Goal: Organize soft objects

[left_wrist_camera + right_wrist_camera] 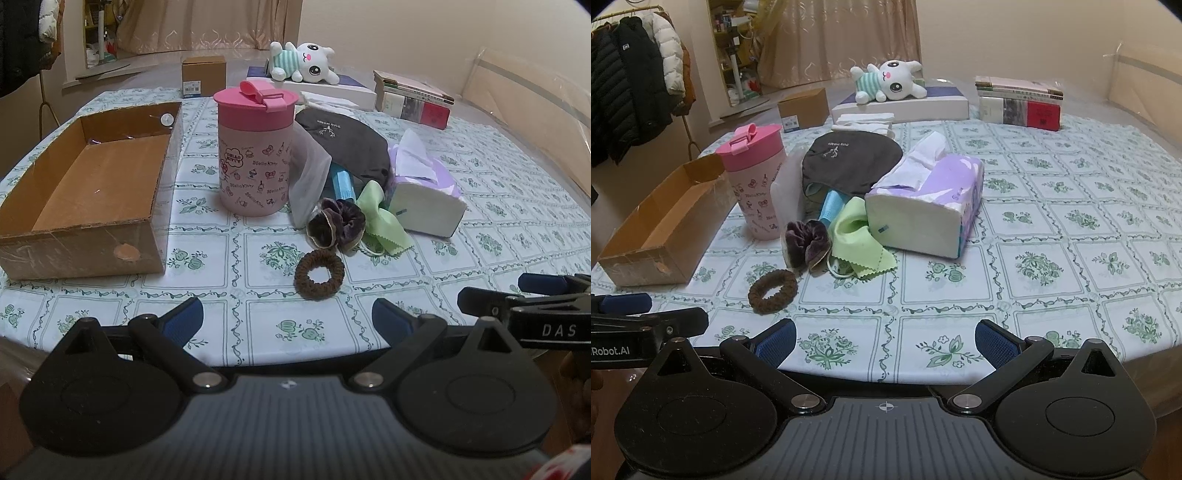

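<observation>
A brown hair tie lies nearest the table's front edge. Behind it sit a purple velvet scrunchie, a green cloth, a blue mask pack, a dark cap and a purple tissue pack. An empty cardboard box stands to the left. My left gripper is open just short of the hair tie. Further right, my right gripper is open over the table edge, holding nothing.
A pink lidded cup stands between box and pile. At the back lie a white plush rabbit on a flat white box, stacked books and a small carton. Coats hang far left.
</observation>
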{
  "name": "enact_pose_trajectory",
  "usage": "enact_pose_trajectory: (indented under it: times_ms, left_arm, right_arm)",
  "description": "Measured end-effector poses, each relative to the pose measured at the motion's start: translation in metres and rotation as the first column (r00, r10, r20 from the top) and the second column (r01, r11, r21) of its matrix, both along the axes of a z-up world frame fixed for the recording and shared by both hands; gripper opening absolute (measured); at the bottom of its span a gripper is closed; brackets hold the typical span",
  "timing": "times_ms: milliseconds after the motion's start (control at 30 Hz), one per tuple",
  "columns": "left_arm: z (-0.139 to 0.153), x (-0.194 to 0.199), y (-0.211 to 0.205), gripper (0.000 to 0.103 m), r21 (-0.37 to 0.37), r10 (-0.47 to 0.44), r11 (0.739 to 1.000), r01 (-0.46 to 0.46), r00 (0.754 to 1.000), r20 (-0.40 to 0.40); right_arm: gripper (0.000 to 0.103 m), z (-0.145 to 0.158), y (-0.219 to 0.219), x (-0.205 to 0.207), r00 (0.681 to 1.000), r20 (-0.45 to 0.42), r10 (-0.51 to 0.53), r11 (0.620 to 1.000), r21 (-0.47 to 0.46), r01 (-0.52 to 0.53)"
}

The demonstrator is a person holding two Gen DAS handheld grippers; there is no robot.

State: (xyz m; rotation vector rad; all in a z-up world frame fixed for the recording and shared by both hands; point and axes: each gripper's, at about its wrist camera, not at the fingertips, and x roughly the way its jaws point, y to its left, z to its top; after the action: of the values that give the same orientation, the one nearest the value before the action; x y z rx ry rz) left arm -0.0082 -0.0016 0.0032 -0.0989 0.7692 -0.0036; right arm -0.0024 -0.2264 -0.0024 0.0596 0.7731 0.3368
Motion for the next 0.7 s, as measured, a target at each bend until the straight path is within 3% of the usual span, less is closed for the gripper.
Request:
enact_pose_trajectory:
  times_ms: [700]
  left_arm:
    - [-0.0018,0.001,-0.0015,0.097,-0.003,-0.001,1.0,0.001,1.0,-0.008]
  right_arm:
    - [0.102,-0.003,-0.0004,0.0005,1.0,-0.005,-0.003,1.0,0.001,0.003]
